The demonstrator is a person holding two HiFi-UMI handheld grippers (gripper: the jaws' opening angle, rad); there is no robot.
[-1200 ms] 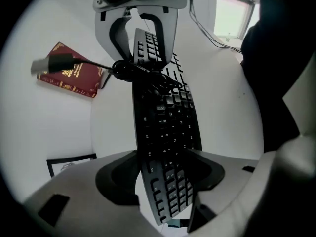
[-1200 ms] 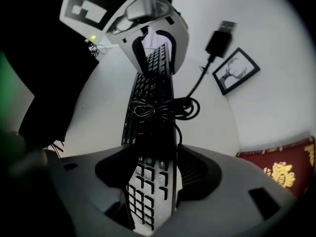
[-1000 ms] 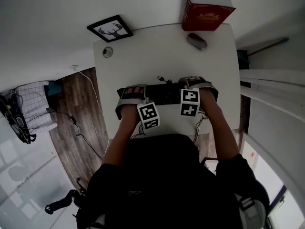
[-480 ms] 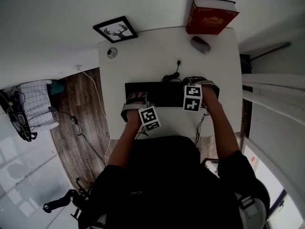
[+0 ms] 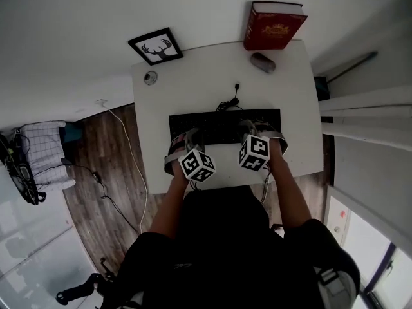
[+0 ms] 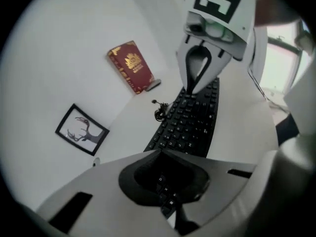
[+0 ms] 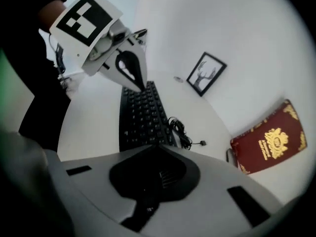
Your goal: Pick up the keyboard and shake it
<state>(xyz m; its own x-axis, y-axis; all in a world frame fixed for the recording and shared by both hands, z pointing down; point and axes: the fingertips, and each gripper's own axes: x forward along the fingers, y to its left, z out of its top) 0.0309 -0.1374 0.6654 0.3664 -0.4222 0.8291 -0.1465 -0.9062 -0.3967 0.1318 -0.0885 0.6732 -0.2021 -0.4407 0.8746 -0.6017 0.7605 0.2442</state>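
The black keyboard (image 5: 222, 124) lies across the middle of the white table (image 5: 193, 92), its cable (image 5: 226, 102) coiled behind it. My left gripper (image 5: 191, 140) is at the left part of the keyboard's near edge. In the left gripper view its jaws (image 6: 163, 154) are shut on that edge, and keys (image 6: 192, 117) run away beyond them. My right gripper (image 5: 248, 132) is at the right part of the same edge, and its jaws (image 7: 153, 147) are closing onto the keyboard (image 7: 143, 115), pads against it. I cannot tell whether the keyboard is off the table.
A red book (image 5: 273, 26) stands against the wall at the table's far right, with a grey mouse (image 5: 262, 62) in front of it. A framed deer picture (image 5: 156, 46) and a small round object (image 5: 150, 77) are at the far left. Wooden floor lies left of the table.
Both grippers have moved inward from the keyboard's ends to its near edge. Their jaws have gone from wide to shut on it.
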